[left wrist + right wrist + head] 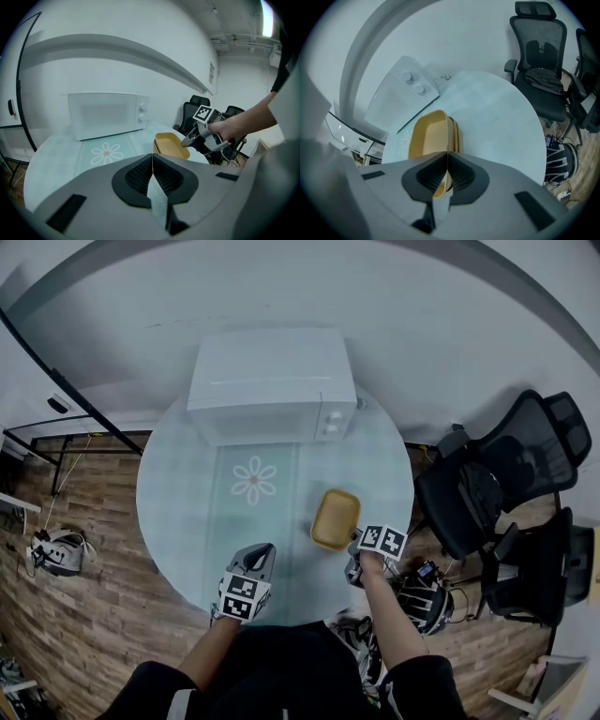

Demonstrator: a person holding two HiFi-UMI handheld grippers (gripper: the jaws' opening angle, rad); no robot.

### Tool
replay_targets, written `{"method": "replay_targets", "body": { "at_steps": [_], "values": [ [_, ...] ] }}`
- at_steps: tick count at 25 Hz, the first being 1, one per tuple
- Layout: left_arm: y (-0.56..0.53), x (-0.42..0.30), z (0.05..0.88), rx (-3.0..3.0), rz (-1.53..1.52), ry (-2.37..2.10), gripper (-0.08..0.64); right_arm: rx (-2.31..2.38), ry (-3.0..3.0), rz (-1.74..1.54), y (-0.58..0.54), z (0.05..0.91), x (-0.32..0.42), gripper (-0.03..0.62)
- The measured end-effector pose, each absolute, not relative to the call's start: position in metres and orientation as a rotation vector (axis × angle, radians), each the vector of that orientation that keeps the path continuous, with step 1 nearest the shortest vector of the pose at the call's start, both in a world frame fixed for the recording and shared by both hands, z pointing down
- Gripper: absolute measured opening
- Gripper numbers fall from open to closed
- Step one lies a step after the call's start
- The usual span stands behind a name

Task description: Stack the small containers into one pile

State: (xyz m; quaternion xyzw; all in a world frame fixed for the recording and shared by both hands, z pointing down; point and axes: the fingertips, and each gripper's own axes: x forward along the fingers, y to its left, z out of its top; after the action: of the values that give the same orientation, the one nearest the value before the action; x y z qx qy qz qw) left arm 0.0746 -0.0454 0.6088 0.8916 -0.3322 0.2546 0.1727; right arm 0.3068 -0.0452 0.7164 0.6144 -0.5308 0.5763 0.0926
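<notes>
Since the yellow containers (335, 518) already sit nested in one pile before the microwave (272, 385), stacking looks finished; the right gripper (448, 157) pinches their rim, and the left gripper (153, 161) is closed, empty.

I'm looking at the left gripper (266, 548): a pale grey moulded shell (93, 206) is flaring back from the claw, and black ribbed pads (138, 176) are lining the inner faces of both jaws. Behind the claw, dark rectangular slots (65, 213) are showing in the shell, one to each side. A cube (244, 597) with black-and-white square markers is riding at the rear end, farthest from the claw. The right gripper (447, 161) is showing me the same grey shell, black pads and slots, its own marker cube (382, 540) sitting behind the claw. The person is wearing a black short-sleeved top (281, 671); a light stripe is showing on the left sleeve (176, 703).
</notes>
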Motion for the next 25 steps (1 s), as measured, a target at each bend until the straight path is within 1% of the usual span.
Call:
{"method": "replay_targets", "body": {
  "at_steps": [13,21,25],
  "values": [
    [-0.050,0.052,0.614,2.501,0.742,-0.954,0.014,1.899,-1.548,1.702,-0.047,0.728,0.312,0.031],
    [-0.054,0.045,0.611,2.516,0.745,-0.945,0.014,2.141,-1.729,1.504,-0.053,0.686,0.321,0.031],
    [-0.057,0.043,0.607,2.531,0.740,-0.939,0.014,2.202,-1.959,1.295,-0.059,0.643,0.309,0.031]
  ]
}}
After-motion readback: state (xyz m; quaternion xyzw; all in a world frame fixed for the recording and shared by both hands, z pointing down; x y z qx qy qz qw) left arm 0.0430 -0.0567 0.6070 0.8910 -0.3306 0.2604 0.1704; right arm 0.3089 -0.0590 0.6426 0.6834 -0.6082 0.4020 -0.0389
